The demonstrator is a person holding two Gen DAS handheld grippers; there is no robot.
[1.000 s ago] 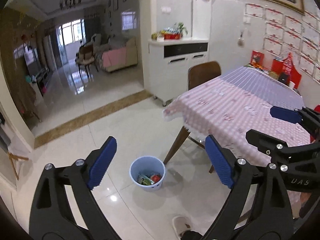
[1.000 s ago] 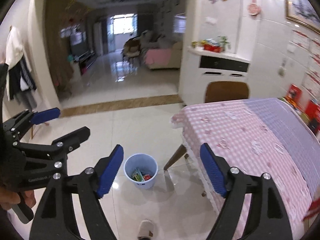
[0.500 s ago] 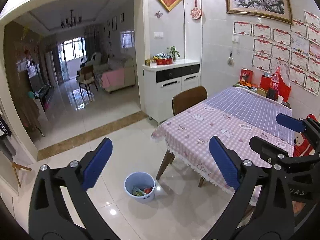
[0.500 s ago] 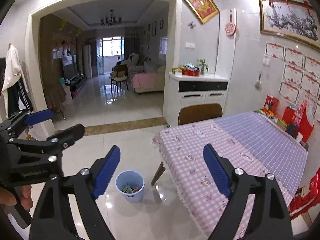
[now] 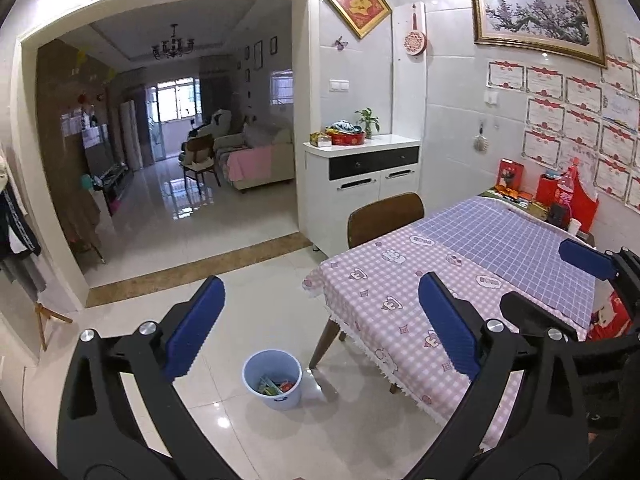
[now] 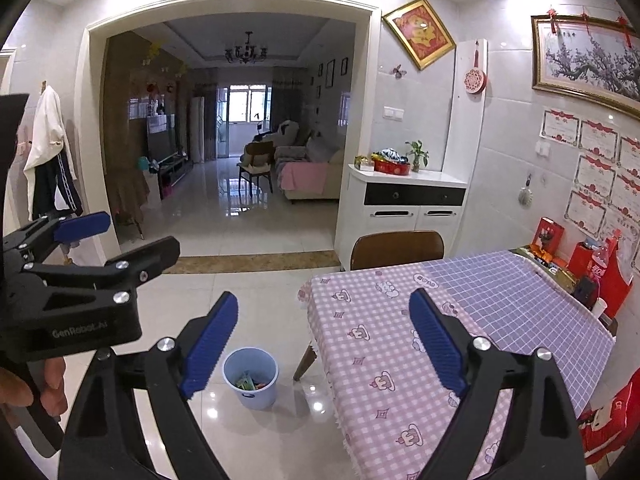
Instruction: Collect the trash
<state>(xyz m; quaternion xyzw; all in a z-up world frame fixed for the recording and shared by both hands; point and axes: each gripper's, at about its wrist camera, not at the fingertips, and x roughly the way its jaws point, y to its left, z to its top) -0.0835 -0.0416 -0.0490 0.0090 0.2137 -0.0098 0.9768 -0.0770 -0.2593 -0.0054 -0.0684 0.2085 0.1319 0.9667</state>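
Observation:
A light blue trash bin (image 5: pixel 273 380) stands on the tiled floor by the table's near corner, with colourful wrappers (image 5: pixel 274 386) inside; it also shows in the right wrist view (image 6: pixel 251 378). My left gripper (image 5: pixel 320 328) is open and empty, held high above the floor. My right gripper (image 6: pixel 322 340) is open and empty, at a similar height. The right gripper shows at the right edge of the left wrist view (image 5: pixel 560 276), and the left gripper at the left of the right wrist view (image 6: pixel 120 236). Both are well away from the bin.
A table (image 5: pixel 420 300) with a pink and purple checked cloth is at the right, with a brown chair (image 5: pixel 386 216) behind it. Red boxes and a bottle (image 5: pixel 564 194) stand at its far end. A white cabinet (image 5: pixel 360 188) is by the wall. A doorway opens onto the living room.
Both grippers have risen and tilted up, so the bin now looks smaller and lower and more of the walls and ceiling shows. Both stay open and empty.

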